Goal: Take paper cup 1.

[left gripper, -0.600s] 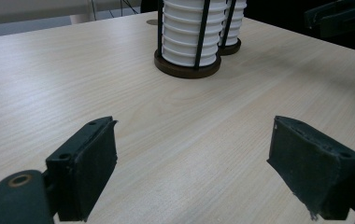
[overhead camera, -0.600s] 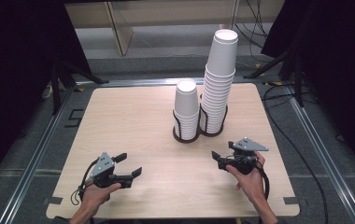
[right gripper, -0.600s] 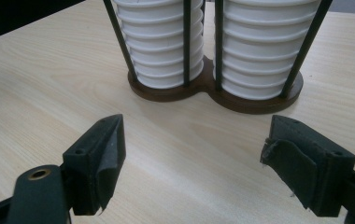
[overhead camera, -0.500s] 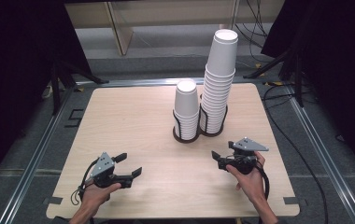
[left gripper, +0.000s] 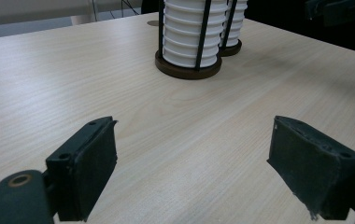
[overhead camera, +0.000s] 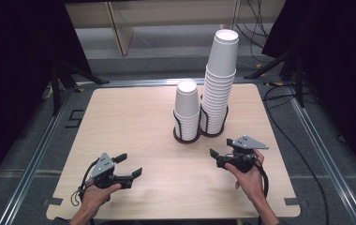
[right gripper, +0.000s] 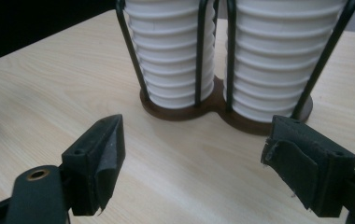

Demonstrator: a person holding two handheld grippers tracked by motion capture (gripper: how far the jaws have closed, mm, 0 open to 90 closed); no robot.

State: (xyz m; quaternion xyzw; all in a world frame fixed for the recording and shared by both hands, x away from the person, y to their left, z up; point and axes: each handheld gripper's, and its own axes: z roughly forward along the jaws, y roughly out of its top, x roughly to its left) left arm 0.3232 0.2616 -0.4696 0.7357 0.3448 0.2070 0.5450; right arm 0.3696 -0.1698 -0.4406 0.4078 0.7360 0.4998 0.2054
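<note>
Two stacks of white paper cups stand in a black wire holder on a brown base (overhead camera: 188, 138) at the table's middle back: a short stack (overhead camera: 187, 108) on the left and a tall stack (overhead camera: 220, 79) on the right. My left gripper (overhead camera: 130, 164) rests low at the front left, open with nothing between its pads (left gripper: 94, 163). It looks toward the short stack (left gripper: 189, 32), with the tall stack (left gripper: 231, 23) behind. My right gripper (overhead camera: 220, 149) is open and empty at the front right, close in front of the base (right gripper: 222, 114), facing the short stack (right gripper: 173, 56) and the tall stack (right gripper: 278, 56).
The pale wooden table (overhead camera: 134, 117) has rounded corners and sits in a metal frame (overhead camera: 38, 150). Black cables (overhead camera: 284, 136) trail beside its right edge. Dark stands and a wooden shelf (overhead camera: 120, 28) lie beyond the far edge. Bare tabletop lies between the two grippers.
</note>
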